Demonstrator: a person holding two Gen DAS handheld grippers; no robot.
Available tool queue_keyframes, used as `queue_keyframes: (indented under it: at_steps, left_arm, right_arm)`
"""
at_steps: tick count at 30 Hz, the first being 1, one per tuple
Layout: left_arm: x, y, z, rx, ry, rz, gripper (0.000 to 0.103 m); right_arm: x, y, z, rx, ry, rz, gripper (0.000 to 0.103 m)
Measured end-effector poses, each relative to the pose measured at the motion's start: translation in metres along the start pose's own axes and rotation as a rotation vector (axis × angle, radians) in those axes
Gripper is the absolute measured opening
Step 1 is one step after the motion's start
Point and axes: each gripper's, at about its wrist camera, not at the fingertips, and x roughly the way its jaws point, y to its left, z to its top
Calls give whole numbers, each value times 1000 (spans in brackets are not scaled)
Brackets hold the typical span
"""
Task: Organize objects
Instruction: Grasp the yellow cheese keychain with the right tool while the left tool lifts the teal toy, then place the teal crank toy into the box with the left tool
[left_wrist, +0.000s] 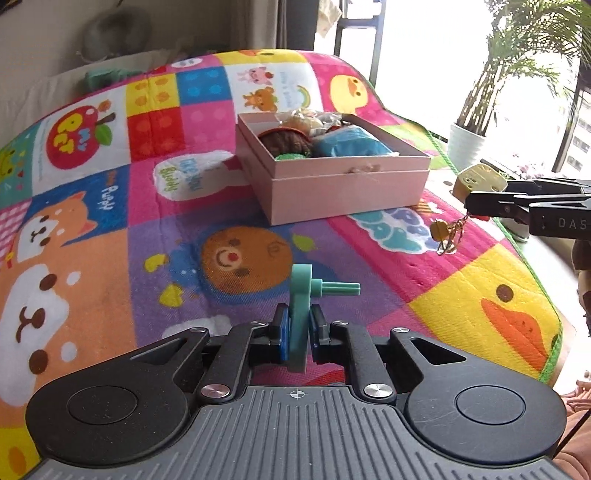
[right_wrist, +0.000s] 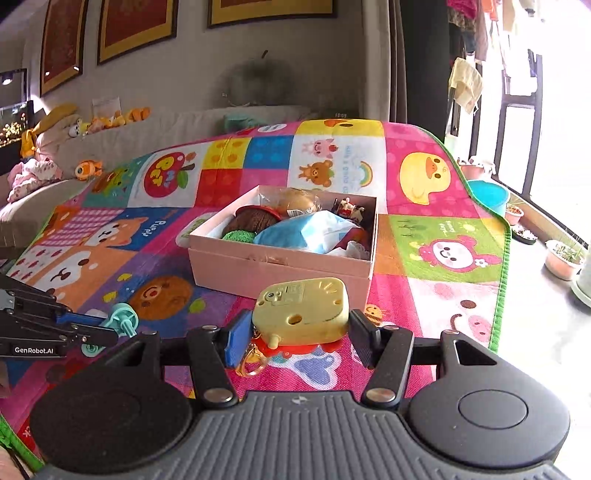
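Teal toy part (left_wrist: 300, 314) pinched in L jaws, yellow keychain toy (right_wrist: 301, 312) in R jaws.

The left gripper (left_wrist: 298, 325) points down-forward, pads clamped tight. The right gripper (right_wrist: 301, 332), just right of it, is clamped at mid width.

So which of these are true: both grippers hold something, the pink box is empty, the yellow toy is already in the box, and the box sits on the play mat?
1. Both grippers hold something. True: the left gripper pinches a teal part, and the right gripper clamps a yellow toy.
2. The pink box is empty. False: it already holds several items, among them a blue pouch.
3. The yellow toy is in the box. False: it is held in front of the box, outside it.
4. The box sits on the play mat. True.
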Motion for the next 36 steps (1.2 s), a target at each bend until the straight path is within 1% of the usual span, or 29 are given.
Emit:
queue_keyframes:
  at_steps: [1,3,5,7,10,12,13,14,15,16,17,19,20,22,24,27,29,32,34,36]
  left_arm:
    - [-1,-1,2,-3,1,-10,13]
    - [-6,-2,10,-12,3,-54,13]
    - [-13,-4,22,-7,-15,-84,13]
    - [-19,-6,42,10,-58,-85,13]
    - [-23,-11,83,35,-167,-79,13]
    - [-15,-16,113,41,-244,-84,14]
    - [-8,-15,126,27,-276,-97,14]
    - [3,-14,138,7,-297,-118,14]
    - [15,-12,148,-11,-312,-136,18]
    - [28,-8,154,-35,-333,-133,20]
    - [39,-5,156,-64,-347,-116,20]
    - [60,4,157,-140,-329,-81,19]
    - [66,10,153,-182,-314,-81,19]
    - [72,21,140,-236,-290,-101,19]
    - [75,29,124,-257,-254,-109,19]
    - [72,40,100,-280,-207,-119,19]
    - [64,47,87,-298,-212,-99,19]
    - [55,56,79,-322,-211,-28,19]
    - [52,63,78,-345,-215,-35,19]
    - [49,67,78,-347,-209,-57,19]
  right_arm:
    - [-3,-2,-1,2,-4,7,57]
    - [-6,-2,-3,-3,-8,20,57]
    - [-9,-1,-6,-12,-12,32,57]
    - [-13,0,-8,-16,-23,37,57]
    - [-16,-3,-10,-2,-39,46,57]
    - [-17,-6,-11,13,-43,48,57]
    - [-17,-7,-12,23,-43,46,57]
    - [-16,-9,-13,32,-40,45,57]
    - [-16,-10,-13,41,-37,42,57]
    - [-16,-12,-14,47,-34,39,57]
    - [-16,-13,-15,52,-30,35,57]
    - [-18,-16,-17,56,-28,27,57]
    - [-19,-17,-17,55,-28,22,57]
    - [-22,-20,-17,52,-32,13,57]
    - [-20,-24,-15,63,-28,11,57]
    - [-12,-30,-3,88,-14,12,57]
    - [-8,-32,15,90,-37,17,57]
    - [-1,-39,59,97,-127,5,57]
    - [12,-42,93,105,-188,-30,57]
    - [32,-46,123,135,-209,-43,57]
